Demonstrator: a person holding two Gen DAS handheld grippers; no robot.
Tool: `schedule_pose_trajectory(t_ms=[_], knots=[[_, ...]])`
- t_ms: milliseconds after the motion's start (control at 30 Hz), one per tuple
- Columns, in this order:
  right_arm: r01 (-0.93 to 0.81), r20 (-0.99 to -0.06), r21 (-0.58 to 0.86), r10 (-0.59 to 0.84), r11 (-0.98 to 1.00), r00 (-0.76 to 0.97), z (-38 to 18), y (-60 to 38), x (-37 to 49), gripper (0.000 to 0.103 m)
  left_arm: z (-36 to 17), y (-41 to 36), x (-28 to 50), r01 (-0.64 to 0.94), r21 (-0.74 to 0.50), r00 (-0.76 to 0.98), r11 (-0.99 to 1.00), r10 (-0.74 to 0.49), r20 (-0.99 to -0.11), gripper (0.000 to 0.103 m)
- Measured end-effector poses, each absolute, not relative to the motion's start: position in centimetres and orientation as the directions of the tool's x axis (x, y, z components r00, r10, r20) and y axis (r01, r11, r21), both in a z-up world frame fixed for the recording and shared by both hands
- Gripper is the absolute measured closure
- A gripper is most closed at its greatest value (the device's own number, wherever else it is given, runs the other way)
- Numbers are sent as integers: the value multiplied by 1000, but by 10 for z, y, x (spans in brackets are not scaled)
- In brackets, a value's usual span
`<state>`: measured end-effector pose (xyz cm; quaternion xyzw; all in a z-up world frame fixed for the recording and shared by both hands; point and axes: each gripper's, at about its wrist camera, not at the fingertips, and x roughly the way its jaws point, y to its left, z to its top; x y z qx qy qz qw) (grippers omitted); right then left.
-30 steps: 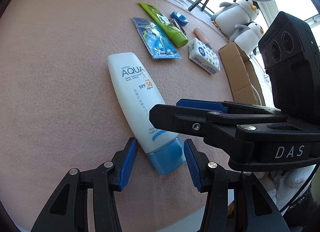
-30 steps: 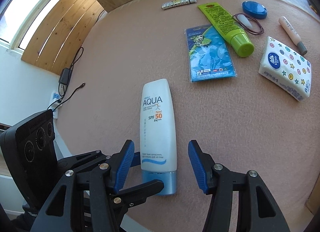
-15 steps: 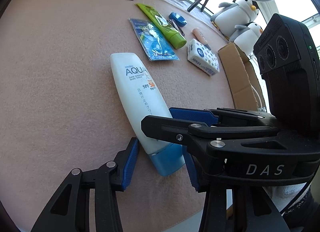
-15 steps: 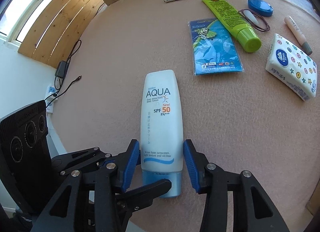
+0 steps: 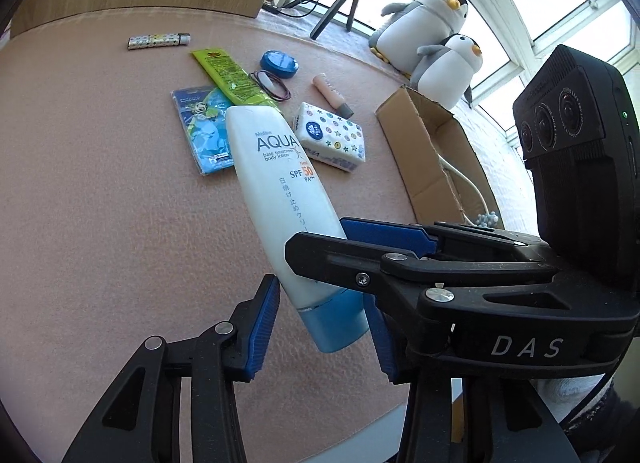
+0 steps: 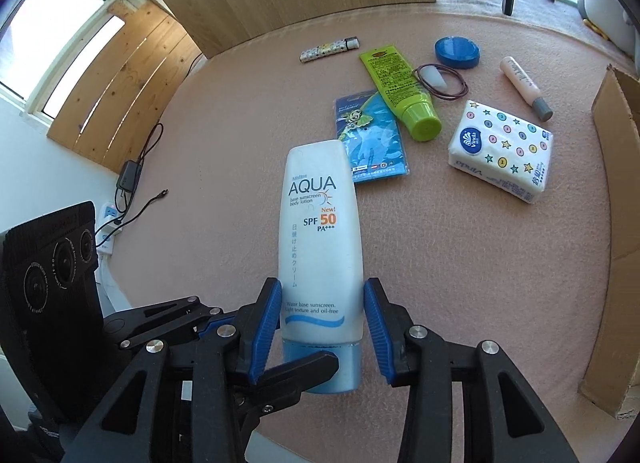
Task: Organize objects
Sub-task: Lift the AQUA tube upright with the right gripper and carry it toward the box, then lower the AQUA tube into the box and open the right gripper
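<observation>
A white AQUA sunscreen tube [image 6: 320, 239] with a blue cap is lifted off the pink table, its top end tilted up. My right gripper [image 6: 322, 331] is shut on the tube's lower end just above the cap. In the left wrist view the tube [image 5: 284, 199] hangs between the pads of my left gripper [image 5: 322, 327], which stand around the cap; the left pad shows a gap, and the right gripper's body hides the right pad's contact. An open cardboard box [image 5: 436, 159] lies at the right.
On the table beyond lie a blue card packet [image 6: 370, 139], a green tube [image 6: 400, 91], a tissue pack [image 6: 502, 149], a blue round tin [image 6: 456, 51], a hair band [image 6: 440, 81], a pink stick [image 6: 524, 87] and a lighter [image 6: 330, 50]. Two plush penguins [image 5: 436, 43] sit behind the box.
The sunscreen tube has been lifted off the table in the right gripper, its far end now raised. Both grippers rose with it and the view tilted up towards the window.
</observation>
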<state>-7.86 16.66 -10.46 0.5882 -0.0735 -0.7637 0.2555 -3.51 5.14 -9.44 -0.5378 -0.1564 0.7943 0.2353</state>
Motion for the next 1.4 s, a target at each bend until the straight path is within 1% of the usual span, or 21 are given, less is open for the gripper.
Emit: schedule_pose_trajectory(t_ms=[267,467,667,900,1033,1067,1100,1267,1400], knots=[[229,-848,393,-447,-891,-286,-74,231,-74,64,-68,115,-50,-322,-519,-288,-792,604,-744,57],[149,-840,379,-407,-913,-358,-59,285,-72,64,-58,178,-61,-406,-523,-248,-749,641,-726,57],[70,-838,371,-367,-926,-405,-53,337,-68,64,-58,227,-68,-461,-523,-205,-717,660,-723,57],[1,-844,366,-333,-930,-420,-59,375,-67,64,-64,263,-71,-489,-523,-171,-699,664,-728,57],[-14,-846,362,-322,-932,-425,-60,387,-67,64,-63,272,-72,-504,-503,-181,-702,655,-734,56],[-14,-846,361,-322,-932,-425,-60,388,-68,64,-63,273,-72,-505,-492,-186,-710,646,-741,52],[-14,-848,359,-320,-933,-422,-61,389,-68,64,-62,271,-73,-505,-487,-189,-713,641,-744,51],[-33,-858,335,-290,-942,-424,-63,393,-71,59,-61,260,-75,-503,-461,-212,-731,621,-754,50],[-29,-858,330,-287,-944,-425,-63,390,-75,58,-61,247,-76,-485,-461,-225,-743,616,-755,50]])
